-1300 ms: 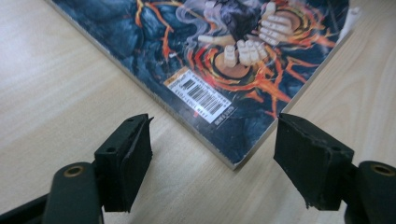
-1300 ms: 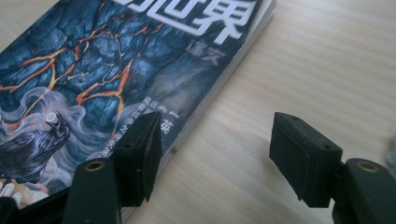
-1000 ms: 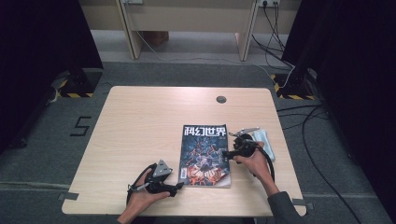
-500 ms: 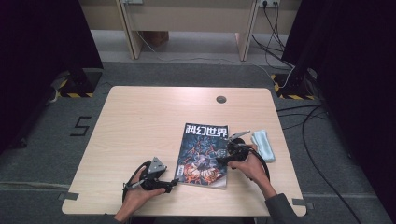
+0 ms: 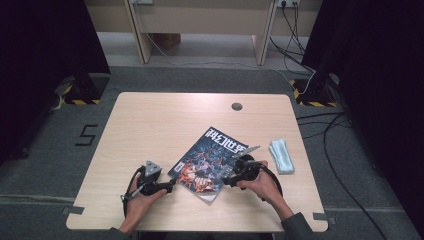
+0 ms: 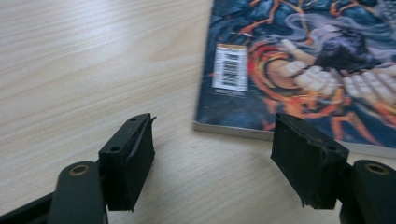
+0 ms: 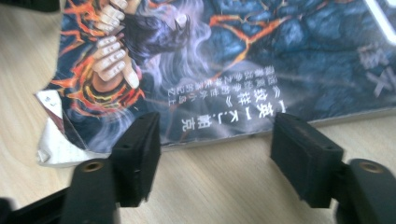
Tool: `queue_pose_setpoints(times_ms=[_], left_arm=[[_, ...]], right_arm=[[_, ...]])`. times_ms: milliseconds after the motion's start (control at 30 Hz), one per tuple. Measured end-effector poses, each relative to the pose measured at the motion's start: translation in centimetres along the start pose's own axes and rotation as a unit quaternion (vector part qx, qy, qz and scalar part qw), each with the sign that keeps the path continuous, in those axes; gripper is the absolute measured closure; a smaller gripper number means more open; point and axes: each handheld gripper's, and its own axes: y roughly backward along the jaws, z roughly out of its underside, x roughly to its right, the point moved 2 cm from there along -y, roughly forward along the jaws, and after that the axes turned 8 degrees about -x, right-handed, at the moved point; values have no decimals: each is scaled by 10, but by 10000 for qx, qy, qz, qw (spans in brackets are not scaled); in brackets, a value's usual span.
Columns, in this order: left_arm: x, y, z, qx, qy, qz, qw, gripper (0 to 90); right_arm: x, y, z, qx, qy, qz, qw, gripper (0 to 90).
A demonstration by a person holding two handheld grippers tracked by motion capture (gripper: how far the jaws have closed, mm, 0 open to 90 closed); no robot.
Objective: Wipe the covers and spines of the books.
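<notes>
- Magazine point(image 5: 210, 161) flat on the table point(image 5: 150, 125), in the near right half, lying askew with its title end pointing away and to the right.
- Compared with a second ago: turned clockwise, no longer square to the table edge.
- Near corner curled and creased, white underside showing point(image 7: 51, 140) in the right gripper view.
- Barcode point(image 6: 229, 66) near the corner facing the left gripper.
- Left gripper point(image 5: 169, 187) held low in the left hand point(image 5: 140, 200), just beside the magazine's near-left edge.
- In the left gripper view point(image 6: 212, 158): jaws apart, having just closed a little, bare table between them, the magazine's edge just ahead, no pad pressing on it.
- Right gripper point(image 5: 227, 177) in the right hand point(image 5: 260, 185), at the magazine's near-right edge.
- In the right gripper view point(image 7: 215, 156): jaws apart, having just closed somewhat, the magazine's edge lying across the gap; contact of the pads with the cover cannot be told.
- Both grippers on opposite sides of the magazine, nothing clamped.
- Folded pale cloth point(image 5: 281, 156) on the table, right of the magazine, just beyond the right hand.
- Round grommet point(image 5: 236, 106) near the table's far edge, well apart from everything else.
</notes>
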Motion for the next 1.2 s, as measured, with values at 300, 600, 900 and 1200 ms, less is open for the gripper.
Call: queue_pose_setpoints(times_ms=[300, 600, 900, 1200], left_arm=[[27, -1, -1, -67, -67, 456, 9989, 282], [42, -4, 1, -194, -119, 832, 9963, 264], [38, -5, 0, -135, -32, 973, 9952, 251], [20, -7, -2, -25, 169, 733, 9972, 237]], right_arm=[[43, 29, -4, 814, -595, 612, 9930, 341], [90, 24, -9, 1033, -1154, 840, 9844, 341], [91, 2, -18, 748, -780, 733, 9914, 320], [77, 15, -3, 115, -474, 346, 9982, 344]])
